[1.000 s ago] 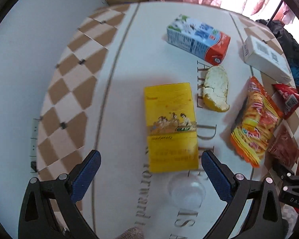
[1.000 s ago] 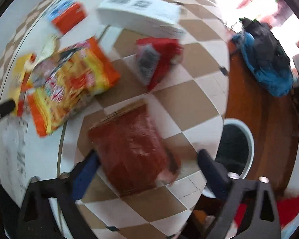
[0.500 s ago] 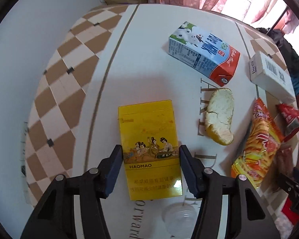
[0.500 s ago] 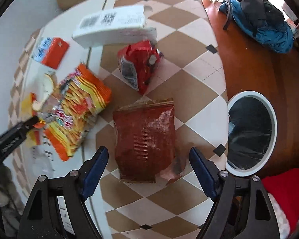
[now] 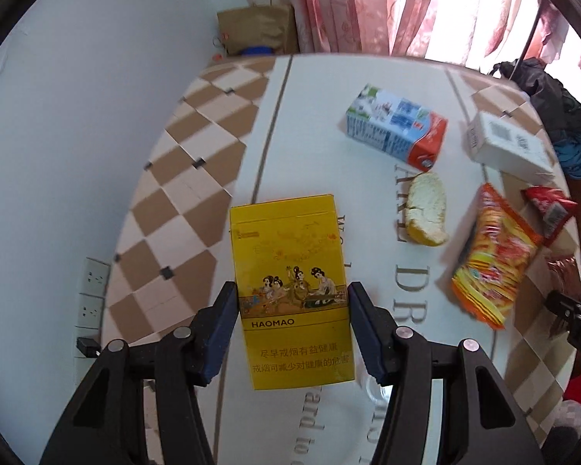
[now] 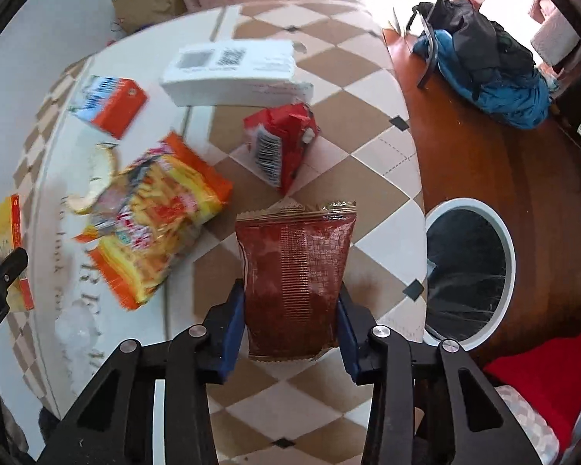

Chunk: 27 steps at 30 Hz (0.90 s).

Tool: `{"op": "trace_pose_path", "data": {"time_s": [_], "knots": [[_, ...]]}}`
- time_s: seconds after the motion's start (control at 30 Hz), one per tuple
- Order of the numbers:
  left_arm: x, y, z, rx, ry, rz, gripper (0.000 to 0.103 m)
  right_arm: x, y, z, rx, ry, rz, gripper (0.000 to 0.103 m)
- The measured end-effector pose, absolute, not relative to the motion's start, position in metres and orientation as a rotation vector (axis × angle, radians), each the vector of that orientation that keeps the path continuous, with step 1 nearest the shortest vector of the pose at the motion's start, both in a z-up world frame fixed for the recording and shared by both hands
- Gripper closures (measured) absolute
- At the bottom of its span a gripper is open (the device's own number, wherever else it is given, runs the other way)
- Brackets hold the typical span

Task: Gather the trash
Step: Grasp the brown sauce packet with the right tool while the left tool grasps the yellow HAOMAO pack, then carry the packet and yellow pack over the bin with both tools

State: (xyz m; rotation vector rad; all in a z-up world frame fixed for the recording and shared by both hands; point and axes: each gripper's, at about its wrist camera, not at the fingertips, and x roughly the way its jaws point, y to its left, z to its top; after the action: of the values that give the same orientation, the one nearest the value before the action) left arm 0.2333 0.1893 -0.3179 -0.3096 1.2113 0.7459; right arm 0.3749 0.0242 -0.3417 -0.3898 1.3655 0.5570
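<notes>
- The tabletop [image 5: 197,201] is the biggest thing: a white middle with grey lettering and a checkered brown-and-cream border.
- A round white-rimmed trash bin [image 6: 469,209] with a dark liner stands on the wooden floor just off the tabletop's edge.
- A white box [image 6: 236,73] with barcodes lies at the far side of the tabletop.
- An orange-and-yellow snack bag [image 5: 492,259] lies on the tabletop, between a piece of orange peel [image 5: 426,213] and a crumpled red wrapper [image 6: 279,143].
- A blue-and-orange milk carton [image 5: 397,130] lies on its side beyond the peel.
- The left gripper [image 5: 292,325] has its jaws pressed against both long edges of a yellow HAOMAO cigarette pack [image 5: 290,283], which faces the camera above the tabletop's white middle.
- The right gripper [image 6: 290,321] has its jaws squeezing the sides of a dark red foil packet [image 6: 294,271], held over the checkered border, with the bin off to its right.
</notes>
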Motion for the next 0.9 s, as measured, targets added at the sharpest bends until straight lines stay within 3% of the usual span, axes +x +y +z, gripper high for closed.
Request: {"op": "trace_pose_path", "data": {"time_s": [0.53,0.73,0.9], "knots": [[0.213,0.086,-0.183,-0.270,0.940,0.598,0.050,0.331,-0.107,-0.215,-0.103,1.114,0.626,0.060],[0.254,0.017,-0.153,-0.205,0.891,0.461,0.050,0.351,-0.191,-0.185,0.003,1.064,0.559,0.060],[0.305,-0.038,-0.157,-0.174,0.906,0.344,0.050,0.384,-0.256,-0.197,0.032,1.069,0.465,0.060]]}}
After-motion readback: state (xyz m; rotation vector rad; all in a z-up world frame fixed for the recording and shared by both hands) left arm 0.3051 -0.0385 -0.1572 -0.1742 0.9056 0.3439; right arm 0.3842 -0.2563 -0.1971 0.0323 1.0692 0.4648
